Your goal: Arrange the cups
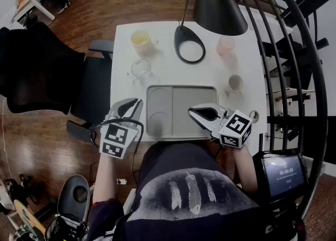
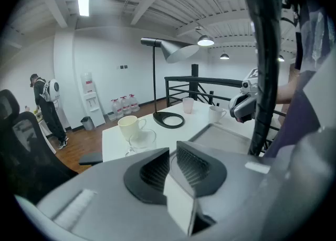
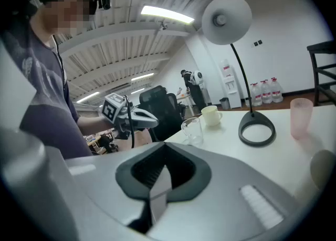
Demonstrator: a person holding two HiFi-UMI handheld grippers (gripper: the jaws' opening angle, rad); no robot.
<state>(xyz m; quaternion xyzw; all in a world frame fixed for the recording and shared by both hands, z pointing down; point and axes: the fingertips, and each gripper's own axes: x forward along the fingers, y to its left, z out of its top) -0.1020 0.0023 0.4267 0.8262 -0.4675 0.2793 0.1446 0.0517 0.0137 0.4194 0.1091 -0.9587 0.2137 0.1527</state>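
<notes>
Four cups stand on the white table [image 1: 126,87]: a cream mug [image 1: 140,39] [image 2: 128,125] [image 3: 211,115] at the far left, a clear glass cup [image 1: 140,68] [image 2: 142,139] [image 3: 192,129] in front of it, a pink tumbler [image 1: 226,45] [image 2: 188,105] [image 3: 301,118] at the far right, and a small beige mug [image 1: 235,83] [image 2: 215,113] nearer on the right. An empty grey tray [image 1: 194,109] [image 2: 223,135] lies at the near edge. My left gripper [image 1: 137,102] [image 2: 173,164] hovers shut and empty by the tray's left side. My right gripper [image 1: 192,112] [image 3: 163,166], shut and empty, hangs over the tray's right part.
A black desk lamp's ring base [image 1: 189,45] [image 2: 169,120] [image 3: 257,132] sits between the far cups, and its shade [image 1: 218,9] hangs above the table. A black office chair [image 1: 47,72] stands left of the table. A black railing [image 1: 294,51] runs along the right.
</notes>
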